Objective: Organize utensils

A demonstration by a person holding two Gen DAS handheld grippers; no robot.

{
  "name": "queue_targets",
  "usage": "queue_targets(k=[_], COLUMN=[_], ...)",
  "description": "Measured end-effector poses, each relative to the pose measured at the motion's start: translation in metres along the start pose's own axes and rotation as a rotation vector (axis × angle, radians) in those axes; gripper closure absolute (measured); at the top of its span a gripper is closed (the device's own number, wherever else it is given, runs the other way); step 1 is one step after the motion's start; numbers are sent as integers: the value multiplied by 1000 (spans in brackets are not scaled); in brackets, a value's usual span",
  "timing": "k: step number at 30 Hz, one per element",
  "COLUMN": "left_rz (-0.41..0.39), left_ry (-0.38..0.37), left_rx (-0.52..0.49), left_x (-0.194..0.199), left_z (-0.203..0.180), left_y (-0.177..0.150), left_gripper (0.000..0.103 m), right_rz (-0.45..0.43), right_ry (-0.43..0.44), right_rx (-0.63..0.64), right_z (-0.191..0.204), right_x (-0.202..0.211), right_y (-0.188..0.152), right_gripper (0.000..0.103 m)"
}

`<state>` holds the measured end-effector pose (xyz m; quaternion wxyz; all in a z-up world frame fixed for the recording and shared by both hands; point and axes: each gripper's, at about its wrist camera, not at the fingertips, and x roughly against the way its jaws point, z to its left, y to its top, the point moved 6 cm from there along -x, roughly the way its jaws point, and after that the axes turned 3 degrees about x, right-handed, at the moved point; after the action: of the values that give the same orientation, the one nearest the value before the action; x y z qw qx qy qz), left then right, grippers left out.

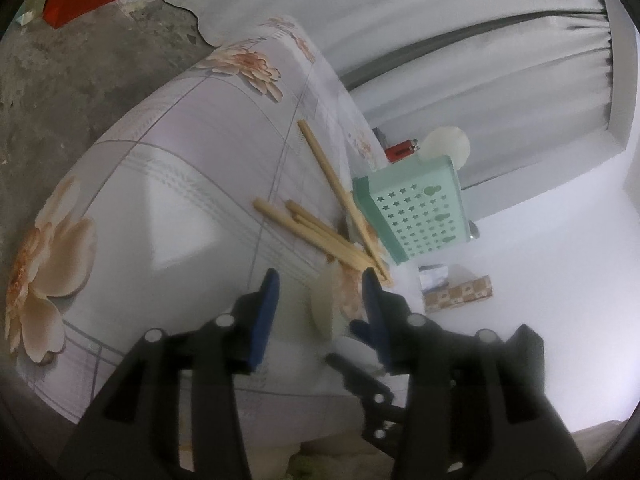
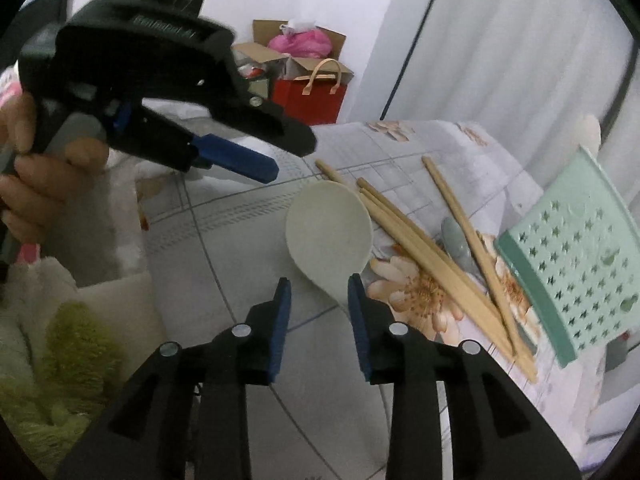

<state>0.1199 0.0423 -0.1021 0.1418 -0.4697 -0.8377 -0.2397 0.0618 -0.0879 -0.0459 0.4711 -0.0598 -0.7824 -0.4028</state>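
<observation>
Right wrist | right tongs (image 2: pixel 318 286) spread, spoon (image 2: pixel 328 230) handle hidden; left tongs (image 1: pixel 320 284) spread

A lived-in room of a home

A floral tablecloth (image 2: pixel 400 152) covers the table mid-frame; pale curtains (image 1: pixel 460 40) hang upper right, a cardboard box (image 2: pixel 280 52) and red gift bag (image 2: pixel 308 100) sit at the top centre, cracked concrete floor (image 1: pixel 80 72) shows upper left.

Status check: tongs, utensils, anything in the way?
Both tongs open, empty. Right tongs at white rice paddle. Chopsticks loose beside green holder. Nothing blocking.
</observation>
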Motion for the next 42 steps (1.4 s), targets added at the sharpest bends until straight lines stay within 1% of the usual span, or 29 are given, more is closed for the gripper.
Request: queue_targets(k=[1,6,9,13,15,16,18,19,20,21,23,25,28,34,42], left_rz=[2,32,60,84,95,97,99,102,105,105,103,97,89,88,95], left_ry=[3,44,122,217,265,296,324,333,343,354,375,387,398,394,381], left_rx=[-7,-88,-182,-293,-343,-368,-389,-394,-397,-402,-407,-404,-399,-388,-390], left_x=[0,-10,-23,-37,-43,-46,-48,-48,-48,-47,-44,-41,-40,-37,-37], left_z=[0,-9,-18,-26,-27,-28,-28,-28,-27,-26,-25,-24,-24,-21,-20], left_y=[0,-1,-3,-6,-9,-11,-12,-13,-13,-13,-13,-13,-13,-11,-11], left_gripper=[63,63,64,65,75,77,84,85,89,92,95,96,97,97,97], right_rz=[-1,-34,-52,-87,-106,-118,-133,-138,-138,-133,-119,-96,-49,27,80], right_ry=[9,62,84,105,113,119,126,123,116,103,82,81,75,11,-74], right_rx=[-20,-144,-232,-371,-440,-480,-539,-564,-572,-573,-559,-539,-504,-411,-337], right_z=[-2,-14,-26,-51,-65,-73,-88,-96,-101,-107,-115,-118,-119,-108,-106], right_x=[1,13,21,31,34,35,36,35,33,30,22,11,-10,-43,-66], right_y=[0,-1,-6,-11,-12,-12,-12,-10,-8,-4,4,11,20,30,31], right_gripper=[69,65,65,65,65,65,65,65,65,65,65,66,72,75,77])
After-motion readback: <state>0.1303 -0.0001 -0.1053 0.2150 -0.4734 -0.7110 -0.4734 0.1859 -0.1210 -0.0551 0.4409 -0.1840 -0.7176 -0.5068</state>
